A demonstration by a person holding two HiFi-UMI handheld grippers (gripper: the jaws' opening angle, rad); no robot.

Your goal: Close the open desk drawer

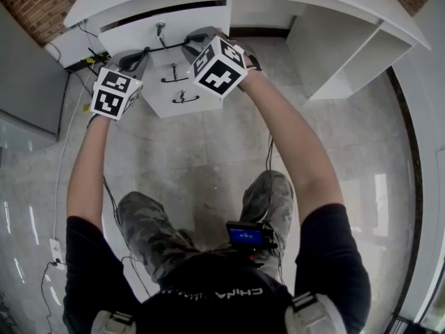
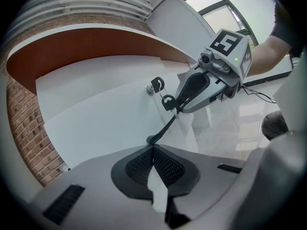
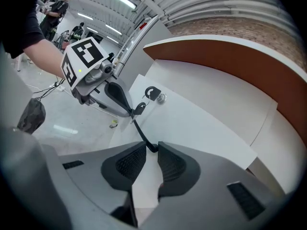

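The white desk's top drawer (image 1: 142,35) stands a little out, with a dark gap above its front. A black bar handle (image 1: 167,45) runs across that front below a key in the lock (image 1: 160,26). My left gripper (image 1: 139,60) is at the handle's left end and my right gripper (image 1: 193,47) at its right end. In the left gripper view the left gripper (image 2: 152,146) is shut, its tips against the handle's foot (image 2: 152,140). In the right gripper view the right gripper (image 3: 152,145) is narrowly open around the handle's other foot (image 3: 152,149).
Two lower drawers with black handles (image 1: 174,79) (image 1: 184,99) sit under the top one. A power strip with cables (image 1: 87,60) lies at the left by a grey panel (image 1: 28,75). An open white shelf unit (image 1: 348,54) stands at the right. The person's knees are above the tiled floor (image 1: 208,158).
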